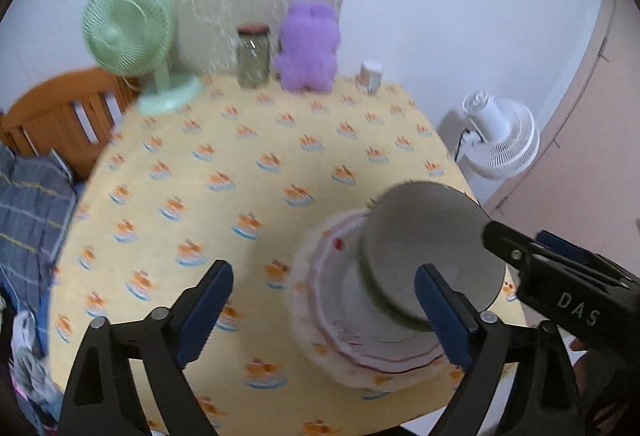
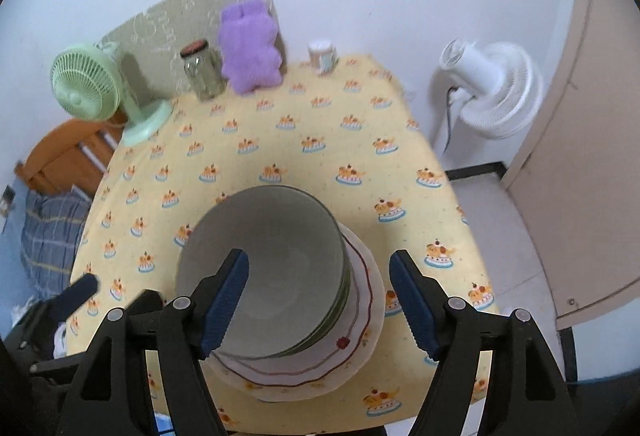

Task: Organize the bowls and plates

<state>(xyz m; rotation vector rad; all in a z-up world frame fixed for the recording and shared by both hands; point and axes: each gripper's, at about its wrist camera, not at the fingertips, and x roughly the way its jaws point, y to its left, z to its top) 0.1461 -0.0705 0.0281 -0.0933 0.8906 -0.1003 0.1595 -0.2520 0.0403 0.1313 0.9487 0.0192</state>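
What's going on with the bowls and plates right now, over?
Both grippers, left gripper and right gripper, open, empty. Green bowls stacked on white plates. Nothing in the way.

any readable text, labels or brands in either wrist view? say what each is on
"DAS": white letters on the black body of the right gripper, seen in the left wrist view.
Mug: has a printed pattern, too blurred to read.
Glass jar: no label legible.
Nothing else readable.

- Left gripper (image 1: 324,310): black frame, blue-padded jaws spread wide, nothing between the pads, angled down over the bench's near edge.
- Right gripper (image 2: 320,302): same build, jaws parted, gripping nothing, angled downward.
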